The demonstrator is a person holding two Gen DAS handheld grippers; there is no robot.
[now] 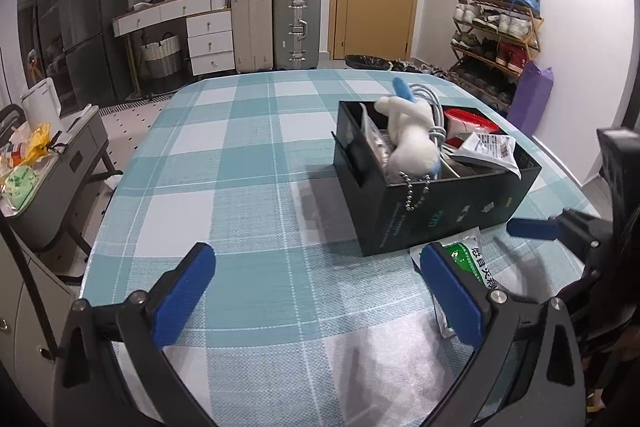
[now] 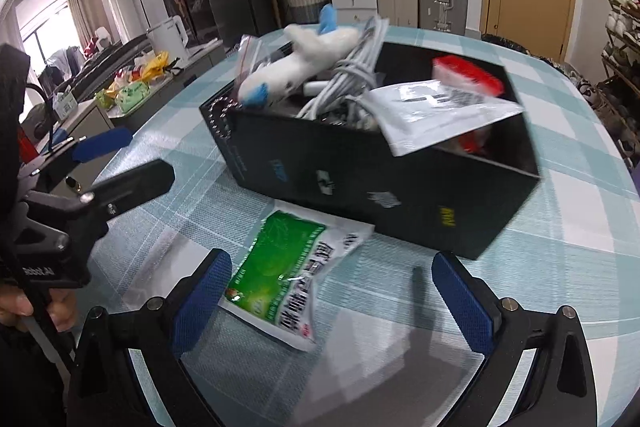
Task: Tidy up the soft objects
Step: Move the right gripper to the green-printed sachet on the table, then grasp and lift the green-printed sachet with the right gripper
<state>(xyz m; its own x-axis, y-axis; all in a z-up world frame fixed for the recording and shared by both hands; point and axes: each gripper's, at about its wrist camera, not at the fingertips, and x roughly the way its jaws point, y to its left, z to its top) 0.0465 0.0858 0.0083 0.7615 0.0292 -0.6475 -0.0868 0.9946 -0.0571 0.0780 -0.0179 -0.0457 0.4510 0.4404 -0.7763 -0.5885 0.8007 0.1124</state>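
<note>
Both units are seen with jaws spread wide and nothing held: left hand-held gripper [image 1: 316, 291] low over bare checked cloth on the bench [image 1: 240, 155], right hand-held gripper [image 2: 332, 299] low over the near end of the green-and-white sachet [image 2: 280, 275]. The sachet lies flat on the bench, its far end touching or slightly tucked under the near wall of the black box [image 2: 360, 187]; which of the two cannot be told. The box is already overfilled: a white plush toy [image 2: 308, 63] with blue trim rides on top at the left end, its bead chain [image 1: 416, 193] draped over the near wall, a coiled white cable [image 2: 352, 71] is beside it, and a silver pouch [image 2: 432, 111] overhangs the rim at the right. Judged risks: a thin flat sachet is likely to be slid rather than pinched if the pads close on the cloth; the cloth could be bunched; a tucked end could drag or tip the box; an insertion could dislodge the plush or pouch. The right view is motion-blurred, so alignment cannot be verified.
</note>
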